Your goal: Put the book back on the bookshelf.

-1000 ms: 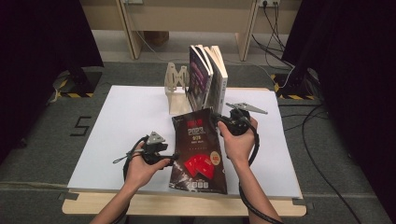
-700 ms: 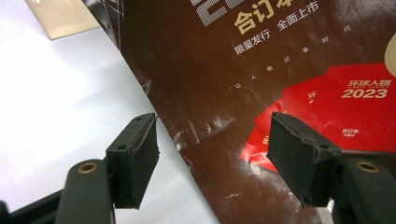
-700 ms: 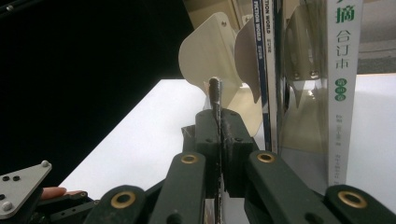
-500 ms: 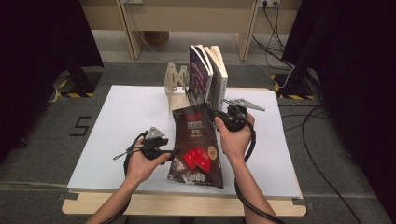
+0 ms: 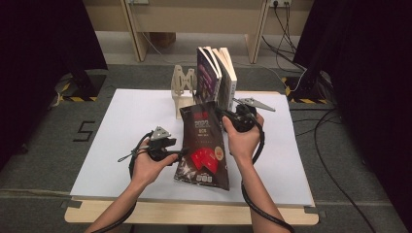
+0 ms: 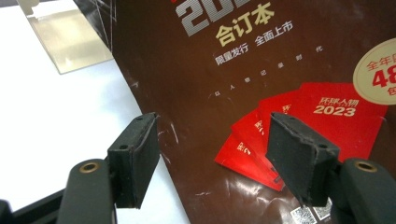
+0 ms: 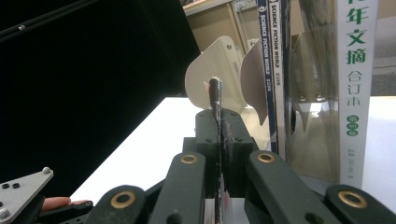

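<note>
A dark brown book [image 5: 201,145] with red cards on its cover lies tilted over the white table [image 5: 126,121], its far end raised. My right gripper [image 5: 224,116] is shut on the book's upper right edge. In the right gripper view the thin edge of the book [image 7: 214,98] stands clamped between the pads of the right gripper [image 7: 219,140]. My left gripper [image 5: 180,151] is open at the book's left edge. In the left gripper view the cover [image 6: 210,70] lies beyond the left gripper [image 6: 215,163], whose jaws stand wide apart and do not press on it.
A row of upright books [image 5: 216,73] stands at the back of the table, leaning on a pale wooden bookend [image 5: 183,85]. The right gripper view has those books [image 7: 357,70] and the bookend [image 7: 215,70] close ahead. Dark curtains flank the table.
</note>
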A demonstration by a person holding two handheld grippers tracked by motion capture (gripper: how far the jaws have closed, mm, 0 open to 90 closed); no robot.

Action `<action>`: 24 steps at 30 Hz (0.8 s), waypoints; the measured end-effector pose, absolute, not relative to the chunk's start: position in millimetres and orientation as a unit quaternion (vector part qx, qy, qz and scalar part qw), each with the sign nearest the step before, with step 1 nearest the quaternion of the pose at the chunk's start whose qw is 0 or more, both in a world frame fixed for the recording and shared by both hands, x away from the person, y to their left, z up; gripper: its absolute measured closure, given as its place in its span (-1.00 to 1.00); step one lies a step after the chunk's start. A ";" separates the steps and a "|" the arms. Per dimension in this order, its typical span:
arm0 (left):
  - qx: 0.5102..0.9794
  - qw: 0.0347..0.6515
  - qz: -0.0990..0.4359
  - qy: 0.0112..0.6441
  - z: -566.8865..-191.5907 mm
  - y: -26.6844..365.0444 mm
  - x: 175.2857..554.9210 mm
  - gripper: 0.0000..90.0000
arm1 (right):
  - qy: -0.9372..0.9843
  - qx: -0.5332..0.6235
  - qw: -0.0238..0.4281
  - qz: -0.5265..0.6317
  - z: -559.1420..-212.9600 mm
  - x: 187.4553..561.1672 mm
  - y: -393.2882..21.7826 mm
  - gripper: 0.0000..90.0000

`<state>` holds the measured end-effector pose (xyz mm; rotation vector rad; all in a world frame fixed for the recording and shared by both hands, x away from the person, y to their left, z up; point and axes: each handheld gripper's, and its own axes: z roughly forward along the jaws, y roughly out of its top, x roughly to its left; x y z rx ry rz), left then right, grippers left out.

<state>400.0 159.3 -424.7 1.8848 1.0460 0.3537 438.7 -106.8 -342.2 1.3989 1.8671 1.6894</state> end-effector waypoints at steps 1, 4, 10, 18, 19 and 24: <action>0.763 0.463 0.145 0.426 -423.4 159.0 400.0 -0.26 | 0.642 0.480 0.132 0.583 -341.6 439.5 -106.3 0.95; 0.759 0.468 0.150 0.427 -421.5 158.5 400.3 -0.25 | 0.638 0.478 0.130 0.589 -338.2 440.0 -103.8 0.95; 0.760 0.468 0.150 0.425 -418.0 156.5 402.2 -0.25 | 0.635 0.477 0.131 0.593 -334.2 444.6 -100.8 0.95; 0.758 0.479 0.151 0.415 -413.8 151.0 402.0 -0.25 | 0.631 0.477 0.131 0.598 -330.4 451.1 -98.0 0.95; 0.759 0.479 0.152 0.414 -412.9 150.6 402.2 -0.25 | 0.631 0.477 0.131 0.598 -329.8 451.7 -97.6 0.95; 0.758 0.481 0.152 0.415 -409.8 150.5 403.4 -0.24 | 0.630 0.477 0.131 0.599 -326.4 455.0 -94.4 0.95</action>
